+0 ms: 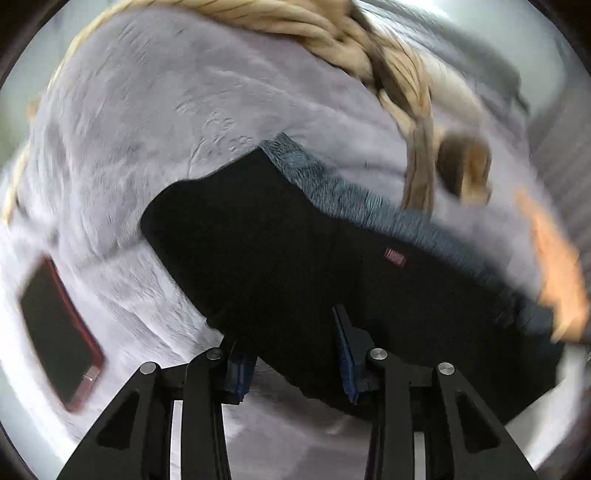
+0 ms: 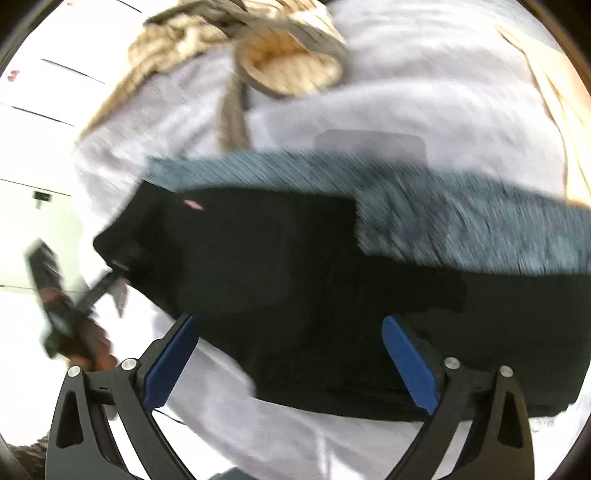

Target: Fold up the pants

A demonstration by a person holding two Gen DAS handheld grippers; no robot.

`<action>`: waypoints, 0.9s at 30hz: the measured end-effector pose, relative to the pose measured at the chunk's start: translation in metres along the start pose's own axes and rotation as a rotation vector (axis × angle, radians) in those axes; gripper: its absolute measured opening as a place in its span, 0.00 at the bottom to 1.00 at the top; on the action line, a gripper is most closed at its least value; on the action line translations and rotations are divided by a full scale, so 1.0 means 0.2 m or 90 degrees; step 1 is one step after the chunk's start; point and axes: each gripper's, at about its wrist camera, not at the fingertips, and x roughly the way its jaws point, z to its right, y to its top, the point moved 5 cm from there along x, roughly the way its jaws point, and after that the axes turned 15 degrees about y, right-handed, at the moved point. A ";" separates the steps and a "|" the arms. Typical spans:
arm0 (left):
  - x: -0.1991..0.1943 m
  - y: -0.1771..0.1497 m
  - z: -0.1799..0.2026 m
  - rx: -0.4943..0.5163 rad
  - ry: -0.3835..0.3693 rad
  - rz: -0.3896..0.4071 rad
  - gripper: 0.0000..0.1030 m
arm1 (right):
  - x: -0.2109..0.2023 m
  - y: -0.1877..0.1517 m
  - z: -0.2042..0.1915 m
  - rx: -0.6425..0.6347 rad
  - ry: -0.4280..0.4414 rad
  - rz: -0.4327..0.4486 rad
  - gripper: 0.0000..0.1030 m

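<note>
With the black pants point(image 1: 280, 266) lying folded on the grey blanket point(image 1: 129, 129) below the beige garment (blurred), keep the left gripper point(image 1: 291, 354) narrowed on their near edge, right gripper point(image 2: 291, 354) wide and empty.

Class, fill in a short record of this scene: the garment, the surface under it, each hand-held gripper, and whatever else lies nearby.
garment: black pants, with a grey-blue fleecy lining showing along the far edge
surface: pale lilac plush blanket
left hand-held gripper: shut on the near edge of the black pants
right hand-held gripper: open over the pants, holding nothing
nearby: dark phone in a red case on the blanket; beige knitted garment beyond the pants
picture quality: motion-blurred
</note>
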 end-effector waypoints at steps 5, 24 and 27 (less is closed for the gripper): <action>-0.03 -0.06 0.07 0.099 0.076 0.054 0.37 | 0.13 0.25 -0.33 -0.050 0.061 -0.104 0.73; -0.13 -0.08 0.22 0.202 0.170 0.136 0.37 | 1.23 0.35 -0.92 -0.180 -0.054 -0.518 0.66; -0.21 -0.08 0.23 0.191 0.140 0.139 0.37 | 1.11 0.38 -0.88 -0.177 -0.026 -0.463 0.22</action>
